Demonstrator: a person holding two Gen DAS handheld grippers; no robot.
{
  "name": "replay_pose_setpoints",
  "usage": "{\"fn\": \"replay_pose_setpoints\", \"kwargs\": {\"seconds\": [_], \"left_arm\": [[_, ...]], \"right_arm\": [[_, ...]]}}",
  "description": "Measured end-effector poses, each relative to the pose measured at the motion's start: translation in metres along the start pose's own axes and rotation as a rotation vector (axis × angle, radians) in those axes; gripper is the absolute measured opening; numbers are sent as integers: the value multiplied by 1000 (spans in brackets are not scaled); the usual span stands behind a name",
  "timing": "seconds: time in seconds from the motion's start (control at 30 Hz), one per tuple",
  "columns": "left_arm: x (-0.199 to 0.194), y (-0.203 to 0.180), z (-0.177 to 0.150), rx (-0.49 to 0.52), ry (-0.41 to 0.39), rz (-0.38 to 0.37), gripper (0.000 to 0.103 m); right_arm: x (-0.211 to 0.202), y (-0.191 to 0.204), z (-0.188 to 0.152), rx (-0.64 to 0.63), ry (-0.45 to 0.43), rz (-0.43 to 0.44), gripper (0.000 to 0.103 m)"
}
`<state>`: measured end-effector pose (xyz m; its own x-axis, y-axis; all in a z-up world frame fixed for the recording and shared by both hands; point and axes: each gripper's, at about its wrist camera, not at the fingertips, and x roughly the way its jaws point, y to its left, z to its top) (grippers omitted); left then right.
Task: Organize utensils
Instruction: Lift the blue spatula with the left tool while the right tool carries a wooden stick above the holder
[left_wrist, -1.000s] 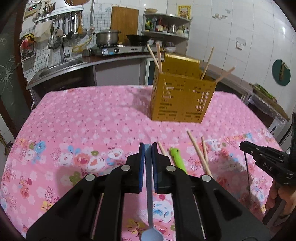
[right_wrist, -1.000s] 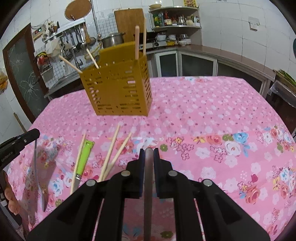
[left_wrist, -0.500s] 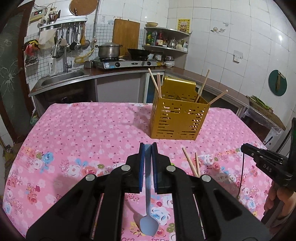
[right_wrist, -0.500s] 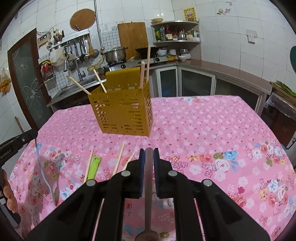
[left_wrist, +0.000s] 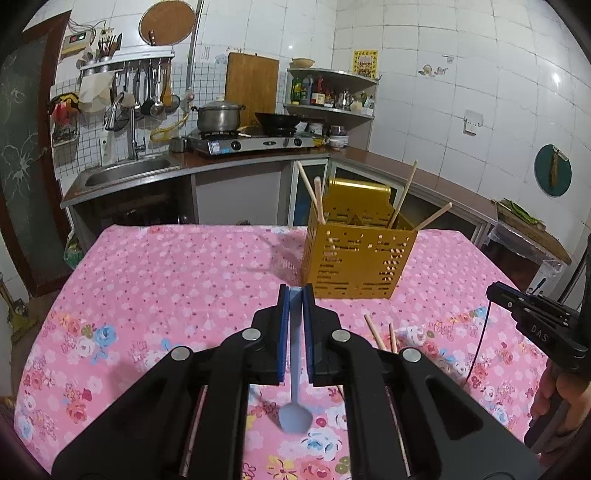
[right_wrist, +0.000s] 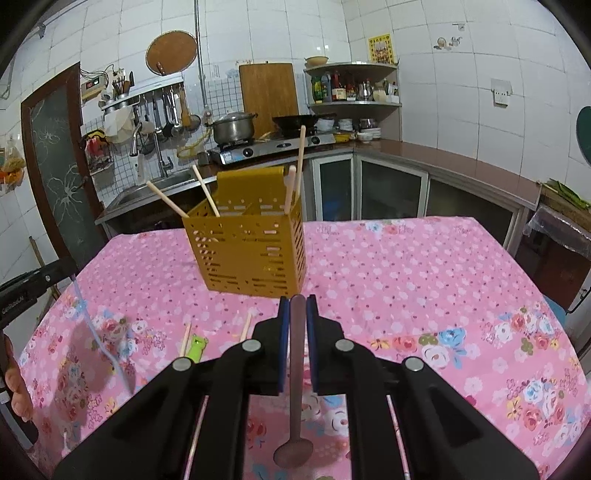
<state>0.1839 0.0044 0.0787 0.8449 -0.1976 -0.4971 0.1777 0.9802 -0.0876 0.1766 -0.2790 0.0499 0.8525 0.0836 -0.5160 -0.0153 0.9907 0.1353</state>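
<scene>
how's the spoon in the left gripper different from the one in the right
The blue spoon is pale blue; the brown spoon is dark brown. The left gripper holds the blue one, the right gripper the brown. Both are clamped by the handle, bowl hanging down.

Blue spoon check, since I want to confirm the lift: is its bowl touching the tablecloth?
Cannot tell. In the left wrist view the blue spoon hangs bowl-down from the left gripper, overlapping the tablecloth.

Bare tablecloth left of the left gripper was open, yellow caddy blocked ahead-right, loose chopsticks lay near right.
</scene>
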Motion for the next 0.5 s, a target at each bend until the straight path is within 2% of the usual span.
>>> {"fn": "replay_pose_setpoints", "kwargs": {"seconds": [0.5], "left_arm": [[0, -5, 40, 5, -52, -18, 6]], "right_arm": [[-8, 2, 42, -17, -73, -17, 9]]}}
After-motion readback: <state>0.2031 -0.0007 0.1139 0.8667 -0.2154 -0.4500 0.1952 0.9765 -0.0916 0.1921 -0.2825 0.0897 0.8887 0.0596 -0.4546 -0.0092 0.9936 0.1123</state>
